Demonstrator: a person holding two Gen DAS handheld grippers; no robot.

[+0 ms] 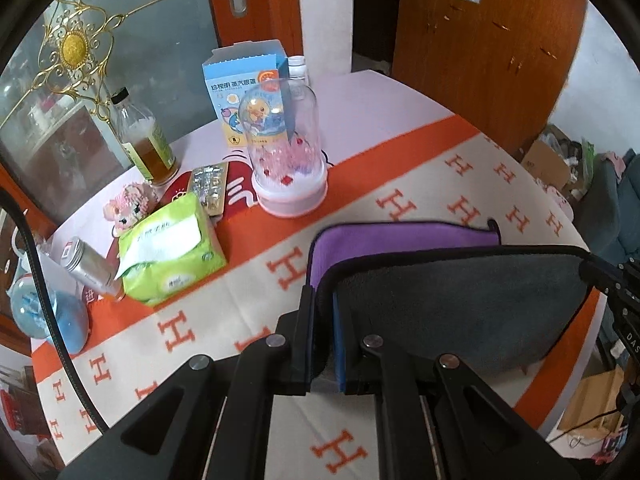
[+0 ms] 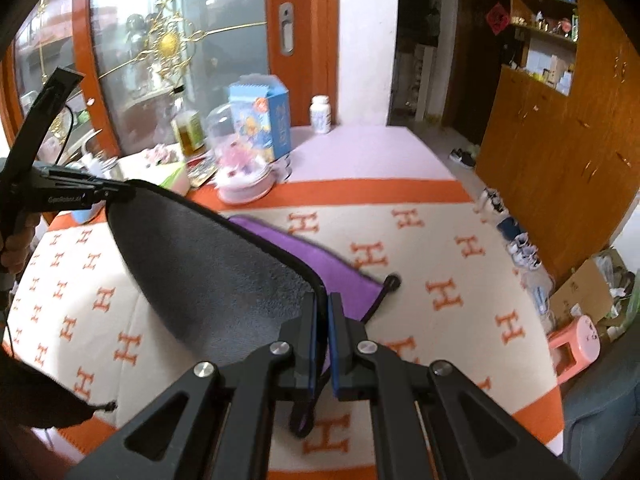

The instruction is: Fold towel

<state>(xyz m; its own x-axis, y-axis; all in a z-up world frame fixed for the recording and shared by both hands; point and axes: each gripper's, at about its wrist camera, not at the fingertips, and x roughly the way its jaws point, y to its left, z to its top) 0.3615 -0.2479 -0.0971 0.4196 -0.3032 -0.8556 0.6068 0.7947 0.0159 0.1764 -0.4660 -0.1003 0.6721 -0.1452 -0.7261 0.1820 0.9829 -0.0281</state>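
Note:
The towel (image 1: 460, 292) is grey on one side and purple on the other, with a black hem. Its near edge is lifted off the table, grey side toward me, while the purple part (image 1: 400, 238) lies on the cloth behind. My left gripper (image 1: 323, 300) is shut on the towel's left corner. My right gripper (image 2: 323, 304) is shut on the towel's (image 2: 208, 272) right corner. The left gripper (image 2: 116, 194) also shows in the right wrist view, and the right gripper (image 1: 600, 276) shows in the left wrist view. The hem is stretched between them.
The table wears a cream cloth with orange H marks (image 1: 240, 320). At its back left stand a glass dome (image 1: 286, 152), a blue box (image 1: 240, 92), an oil bottle (image 1: 148, 140), a green tissue pack (image 1: 168, 252) and a pill bottle (image 2: 321, 114). A wooden cabinet (image 2: 560, 140) stands right.

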